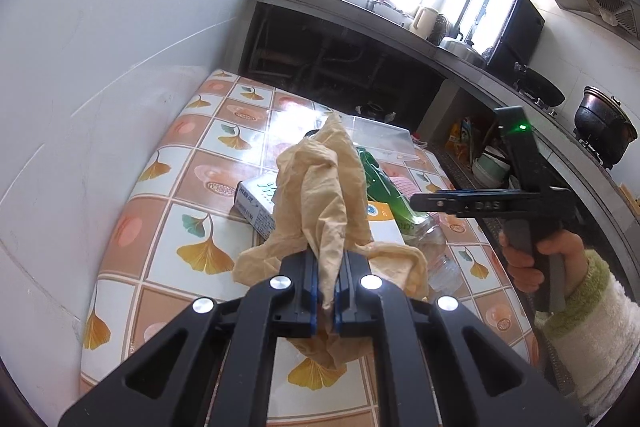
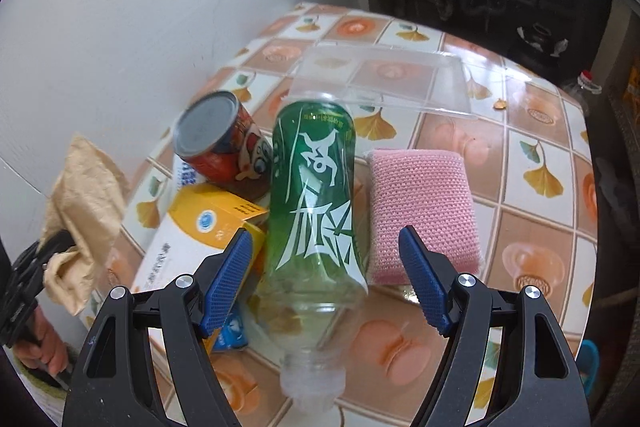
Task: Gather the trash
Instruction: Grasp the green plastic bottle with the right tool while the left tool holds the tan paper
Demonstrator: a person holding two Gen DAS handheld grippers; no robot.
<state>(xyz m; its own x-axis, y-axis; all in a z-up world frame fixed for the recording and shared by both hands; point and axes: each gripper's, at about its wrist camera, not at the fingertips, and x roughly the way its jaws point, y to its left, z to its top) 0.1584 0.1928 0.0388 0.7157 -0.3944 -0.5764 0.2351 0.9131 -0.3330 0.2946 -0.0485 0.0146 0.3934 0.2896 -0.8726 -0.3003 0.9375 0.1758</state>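
Left tongs (image 1: 327, 301) are clamped tight on a crumpled tan paper napkin (image 1: 320, 195), held up above the tiled tabletop (image 1: 188, 187); it looks light, limp and easy to tear. Right tongs (image 2: 325, 277) stand wide open with nothing gripped, straddling the lower body of an empty green plastic bottle (image 2: 314, 187) lying on the tabletop with its neck toward the near edge, between a yellow box (image 2: 200, 239) on the left and a pink sponge (image 2: 420, 211) on the right. The bottle should be light, smooth, prone to rolling and slightly crushable, so I'd take it across the labelled mid-body rather than the tapered neck.
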